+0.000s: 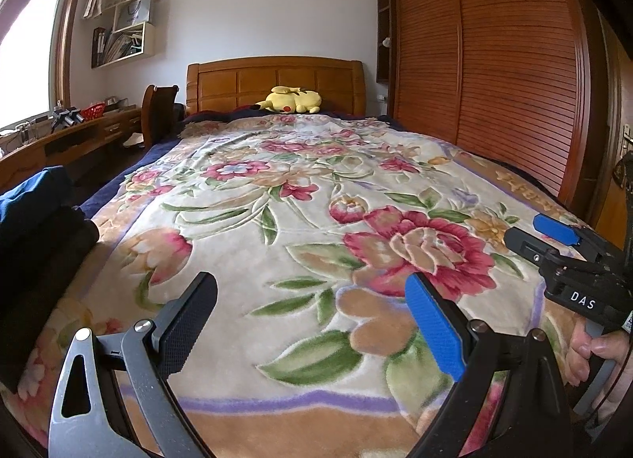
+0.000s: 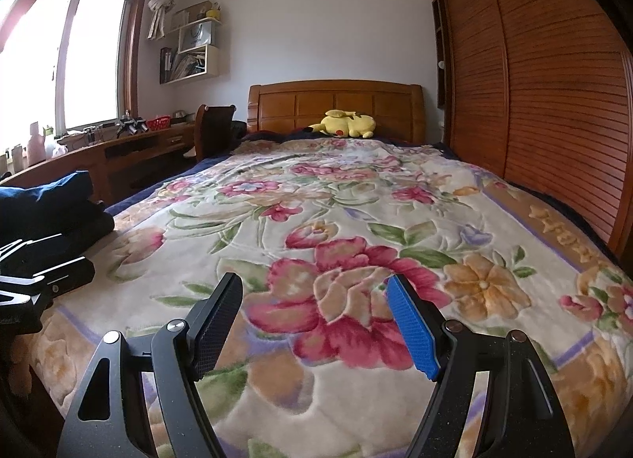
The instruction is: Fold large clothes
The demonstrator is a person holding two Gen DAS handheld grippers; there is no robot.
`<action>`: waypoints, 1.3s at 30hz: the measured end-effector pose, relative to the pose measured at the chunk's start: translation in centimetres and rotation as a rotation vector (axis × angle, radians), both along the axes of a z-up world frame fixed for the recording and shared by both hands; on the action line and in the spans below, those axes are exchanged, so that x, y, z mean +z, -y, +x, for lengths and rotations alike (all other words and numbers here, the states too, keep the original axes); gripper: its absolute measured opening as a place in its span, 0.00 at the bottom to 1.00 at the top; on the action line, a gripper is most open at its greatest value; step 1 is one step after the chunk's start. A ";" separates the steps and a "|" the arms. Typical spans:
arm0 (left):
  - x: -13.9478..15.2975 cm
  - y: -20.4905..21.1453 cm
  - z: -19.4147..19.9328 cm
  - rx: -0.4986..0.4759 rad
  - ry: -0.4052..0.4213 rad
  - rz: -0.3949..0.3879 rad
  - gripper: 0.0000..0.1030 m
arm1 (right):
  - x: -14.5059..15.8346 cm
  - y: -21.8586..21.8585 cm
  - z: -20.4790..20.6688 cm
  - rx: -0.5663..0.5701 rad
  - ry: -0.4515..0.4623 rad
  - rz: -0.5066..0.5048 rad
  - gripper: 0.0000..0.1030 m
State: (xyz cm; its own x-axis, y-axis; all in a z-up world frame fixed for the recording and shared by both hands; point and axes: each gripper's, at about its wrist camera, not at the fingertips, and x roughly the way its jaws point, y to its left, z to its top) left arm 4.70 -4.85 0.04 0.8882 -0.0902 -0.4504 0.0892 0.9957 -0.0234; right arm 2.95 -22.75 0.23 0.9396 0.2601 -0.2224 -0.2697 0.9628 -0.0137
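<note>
A stack of folded dark clothes (image 1: 35, 220), a blue piece on top of black ones, lies at the left edge of the bed; it also shows in the right wrist view (image 2: 51, 205). My left gripper (image 1: 312, 299) is open and empty, above the floral blanket (image 1: 308, 197) at the foot of the bed. My right gripper (image 2: 314, 299) is open and empty, to the right of the left one. The right gripper shows at the right edge of the left wrist view (image 1: 554, 236). The left gripper's body shows at the left edge of the right wrist view (image 2: 39, 280).
The flower-patterned blanket (image 2: 336, 220) covers the bed. A yellow plush toy (image 2: 348, 123) lies by the wooden headboard (image 2: 336, 102). A slatted wardrobe (image 2: 546, 74) runs along the right side. A desk (image 2: 130, 149) and chair (image 2: 213, 129) stand on the left under the window.
</note>
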 end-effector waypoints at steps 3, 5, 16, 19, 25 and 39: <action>0.1 0.2 -0.1 0.001 0.006 0.005 0.94 | 0.0 0.1 0.0 0.003 0.002 -0.002 0.75; 0.2 0.3 -0.2 0.001 0.010 0.008 0.94 | -0.1 0.2 0.0 0.004 0.002 -0.003 0.75; 0.6 0.3 -0.6 0.007 0.027 0.012 0.94 | 0.0 0.4 -0.2 0.010 0.007 -0.005 0.75; 0.7 0.2 -0.7 0.008 0.029 0.011 0.94 | 0.0 0.5 -0.3 0.013 0.009 -0.003 0.75; 0.7 0.2 -0.7 0.007 0.028 0.013 0.94 | 0.0 0.5 -0.3 0.012 0.011 -0.004 0.75; 0.7 0.2 -0.7 0.007 0.030 0.013 0.94 | 0.0 0.8 -0.3 0.018 0.017 -0.012 0.75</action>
State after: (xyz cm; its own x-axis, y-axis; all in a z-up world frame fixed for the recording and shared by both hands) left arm 3.96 -5.07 0.70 0.9019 -0.0778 -0.4248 0.0824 0.9966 -0.0076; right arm 2.61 -23.52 0.24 0.9386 0.2739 -0.2099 -0.2862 0.9577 -0.0303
